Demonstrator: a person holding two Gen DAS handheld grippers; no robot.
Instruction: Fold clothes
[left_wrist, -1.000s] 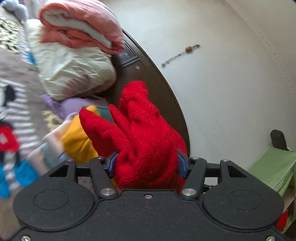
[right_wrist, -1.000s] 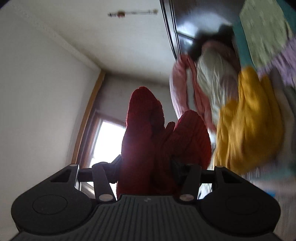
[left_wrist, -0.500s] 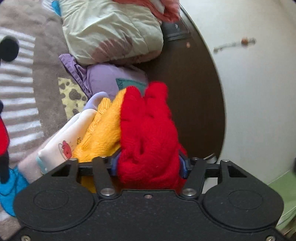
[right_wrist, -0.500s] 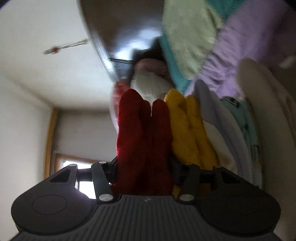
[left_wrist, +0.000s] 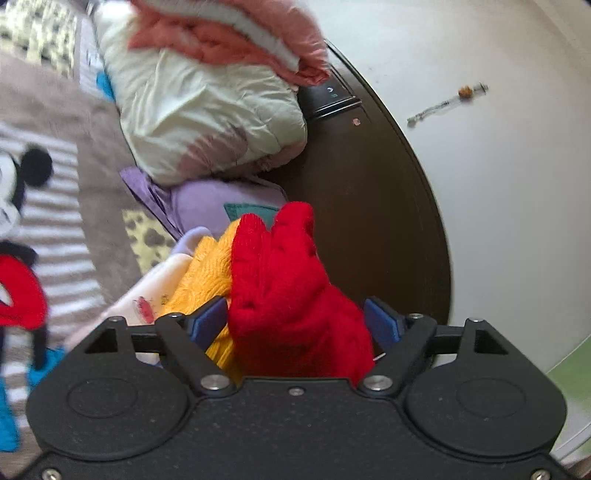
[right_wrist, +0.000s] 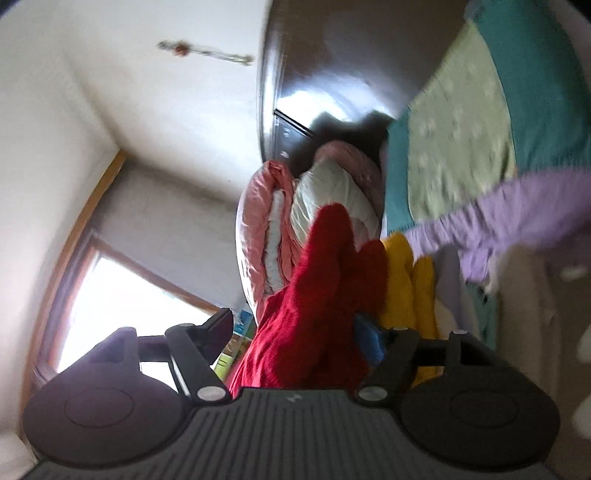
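A folded red knit garment (left_wrist: 291, 291) lies between the fingers of my left gripper (left_wrist: 295, 323), which stands open; yellow shows in the gap beside its left pad. The red piece rests against a folded yellow knit (left_wrist: 199, 269) at the end of a row of folded clothes. In the right wrist view the same red garment (right_wrist: 317, 317) sits between the fingers of my right gripper (right_wrist: 295, 332), also open. Its left finger stands clear of the cloth and the red fold leans by the right pad. The yellow knit (right_wrist: 399, 280) lies just beyond.
Pale folded clothes (left_wrist: 147, 295) continue the row on a cartoon-print blanket (left_wrist: 48, 206). A cream pillow (left_wrist: 207, 122) and pink quilt (left_wrist: 236, 40) lie by the dark headboard (left_wrist: 369, 206). A lilac and teal cover (right_wrist: 517, 206) is at right, a window (right_wrist: 110, 295) at left.
Both grippers have opened and let go of the red garment, which now rests against the yellow knit. Both views have tilted and shifted a little.
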